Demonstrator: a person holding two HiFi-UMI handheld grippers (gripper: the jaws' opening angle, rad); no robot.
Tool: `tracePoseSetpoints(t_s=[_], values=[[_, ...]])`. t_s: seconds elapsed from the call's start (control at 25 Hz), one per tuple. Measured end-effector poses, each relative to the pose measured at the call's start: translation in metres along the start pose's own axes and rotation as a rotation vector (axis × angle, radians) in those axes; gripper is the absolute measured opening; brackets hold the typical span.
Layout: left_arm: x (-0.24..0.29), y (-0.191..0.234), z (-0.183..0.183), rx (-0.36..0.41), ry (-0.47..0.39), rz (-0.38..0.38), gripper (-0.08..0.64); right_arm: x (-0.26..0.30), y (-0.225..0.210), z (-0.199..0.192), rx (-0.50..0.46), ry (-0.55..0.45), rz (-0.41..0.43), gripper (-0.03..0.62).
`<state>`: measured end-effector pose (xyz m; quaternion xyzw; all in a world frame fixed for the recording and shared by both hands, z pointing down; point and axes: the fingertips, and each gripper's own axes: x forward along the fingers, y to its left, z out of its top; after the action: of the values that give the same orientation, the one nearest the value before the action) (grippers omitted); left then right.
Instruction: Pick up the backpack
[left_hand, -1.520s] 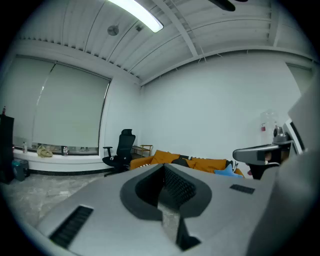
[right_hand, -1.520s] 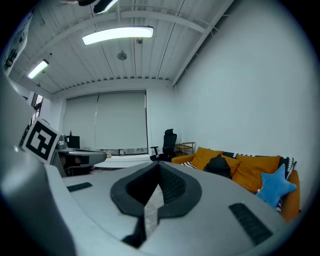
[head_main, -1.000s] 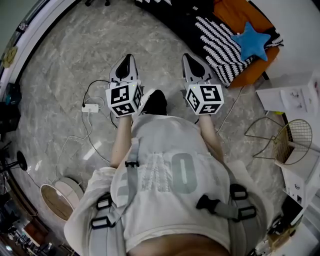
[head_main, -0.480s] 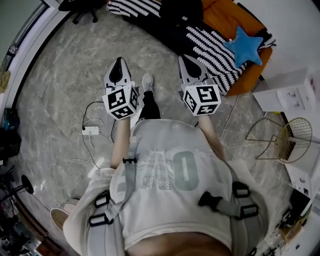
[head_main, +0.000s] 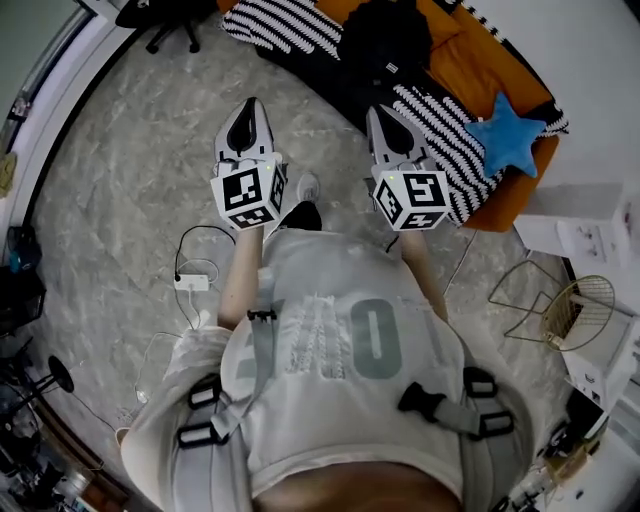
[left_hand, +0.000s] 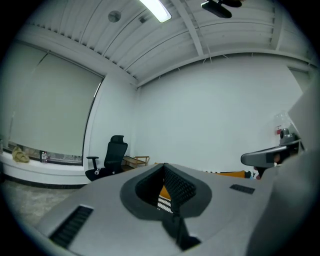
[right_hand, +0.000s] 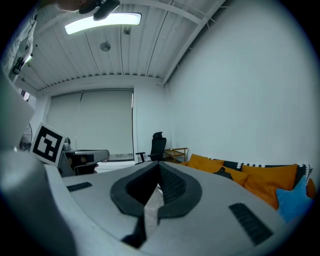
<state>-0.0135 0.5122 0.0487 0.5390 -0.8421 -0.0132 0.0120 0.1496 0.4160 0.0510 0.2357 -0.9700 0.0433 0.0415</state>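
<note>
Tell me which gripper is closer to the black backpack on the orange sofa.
The right gripper: its tip points almost straight at the black backpack, while the left gripper is off to the side.

A blue star cushion (head_main: 507, 133) lies on the orange sofa (head_main: 472, 58) beside a striped blanket (head_main: 438, 140).

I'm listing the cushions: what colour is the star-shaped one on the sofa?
Blue: the star cushion shows best in the head view.
</note>
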Motion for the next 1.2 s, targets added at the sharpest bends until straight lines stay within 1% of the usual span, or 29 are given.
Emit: tracePoseSetpoints(t_s=[0.16,0.28,0.4,0.52,0.68,0.8,0.84,0.96,1.08,1.2], values=[[0.065,0.025,0.019,0.054,-0.020,-0.036,0.020,0.066,-0.008,0.025,-0.008,-0.006,-0.009,0.008],[0.106,0.040,0.026,0.071,-0.032,-0.055,0.020,0.106,-0.015,0.033,-0.015,0.005,-0.020,0.008],[0.134,0.051,0.026,0.059,-0.031,-0.066,0.020,0.132,-0.020,0.032,-0.018,0.030,-0.026,0.008],[0.155,0.057,0.021,0.032,-0.006,-0.061,0.020,0.151,-0.029,0.029,-0.018,0.052,-0.027,0.008],[0.173,0.056,0.009,0.025,0.037,-0.062,0.020,0.168,-0.042,0.022,-0.010,0.078,-0.023,0.008],[0.188,0.058,0.008,0.033,0.033,-0.058,0.020,0.183,-0.053,0.020,-0.004,0.081,-0.015,0.008],[0.193,0.057,0.007,0.034,0.030,-0.063,0.020,0.187,-0.058,0.020,0.000,0.080,-0.012,0.008],[0.205,0.047,0.007,0.028,0.024,-0.115,0.020,0.198,-0.068,0.021,0.012,0.079,0.000,0.008],[0.219,0.036,0.005,0.041,0.031,-0.124,0.020,0.204,-0.079,0.023,0.016,0.077,0.007,0.008],[0.239,0.011,0.002,0.046,0.044,-0.156,0.020,0.204,-0.103,0.024,0.024,0.070,-0.016,0.008]])
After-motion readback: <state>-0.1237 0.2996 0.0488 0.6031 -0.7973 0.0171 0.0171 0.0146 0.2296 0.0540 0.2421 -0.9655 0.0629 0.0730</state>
